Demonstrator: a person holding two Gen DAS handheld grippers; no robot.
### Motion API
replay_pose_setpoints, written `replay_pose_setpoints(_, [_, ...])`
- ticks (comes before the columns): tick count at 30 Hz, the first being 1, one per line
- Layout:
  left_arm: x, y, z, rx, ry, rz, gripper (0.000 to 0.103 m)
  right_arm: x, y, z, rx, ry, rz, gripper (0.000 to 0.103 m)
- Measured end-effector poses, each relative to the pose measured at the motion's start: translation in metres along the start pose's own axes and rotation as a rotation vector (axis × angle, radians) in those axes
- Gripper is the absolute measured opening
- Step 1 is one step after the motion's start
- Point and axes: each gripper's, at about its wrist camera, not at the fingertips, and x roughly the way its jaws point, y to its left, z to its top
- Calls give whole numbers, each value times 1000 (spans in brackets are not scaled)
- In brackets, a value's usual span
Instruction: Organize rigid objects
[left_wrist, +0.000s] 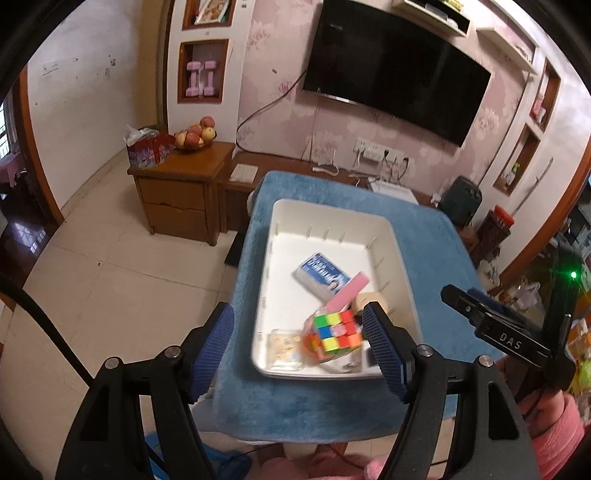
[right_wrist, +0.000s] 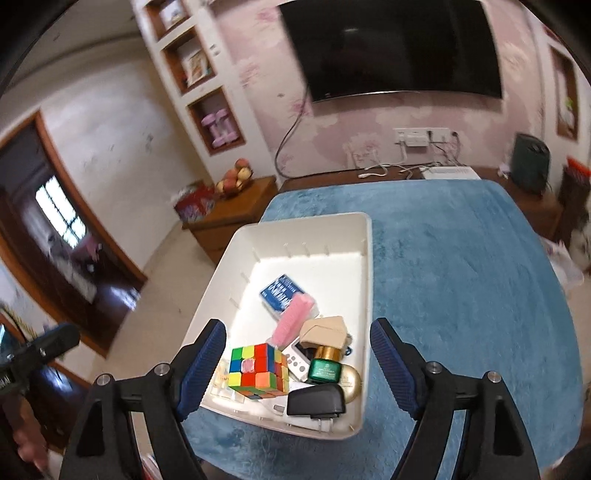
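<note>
A white plastic tray (left_wrist: 334, 207) (right_wrist: 367, 258) lies on a blue fleece-covered table. In it are a multicoloured puzzle cube (left_wrist: 334, 334) (right_wrist: 258, 369), a blue card box (left_wrist: 321, 273) (right_wrist: 279, 291), a pink block (left_wrist: 347, 293) (right_wrist: 295, 317), a beige item (right_wrist: 325, 328), a green jar with a gold lid (right_wrist: 325, 363) and a black charger (right_wrist: 316, 400). My left gripper (left_wrist: 297, 317) hovers open above the tray's near end, nothing between its fingers. My right gripper (right_wrist: 299, 332) also hangs open over the tray, holding nothing.
The blue fleece (right_wrist: 461, 295) is bare to the right of the tray. A wooden cabinet (left_wrist: 184, 184) with a fruit bowl (left_wrist: 195, 134) stands beyond the table's left side, over tiled floor (left_wrist: 110, 277). A television (left_wrist: 395, 70) hangs on the far wall. A pink sleeve (left_wrist: 554, 428) shows at lower right.
</note>
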Motion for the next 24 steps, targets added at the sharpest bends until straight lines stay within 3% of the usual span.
replay_pose_setpoints(4, [-3, -29, 2, -12, -14, -15, 76, -30, -27, 3, 28, -11, -27, 84])
replay_pose_setpoints(8, [4, -62, 3, -75, 40, -68, 76, -59, -61, 2, 83, 14, -34, 86])
replay_pose_setpoints(10, [6, -79, 1, -81, 53, -82, 76, -71, -77, 1, 114, 42, -38, 101])
replay_pose_setpoints(11, [6, -93, 0, -69, 54, -77, 76, -77, -83, 0, 124, 58, -46, 103])
replay_pose_setpoints(18, [7, -150, -2, -52, 76, -107, 76, -113, -123, -5, 183, 154, -99, 103])
replay_pose_setpoints(24, [-8, -177, 2, -13, 30, -82, 76, -144, -126, -7, 177, 147, -95, 103])
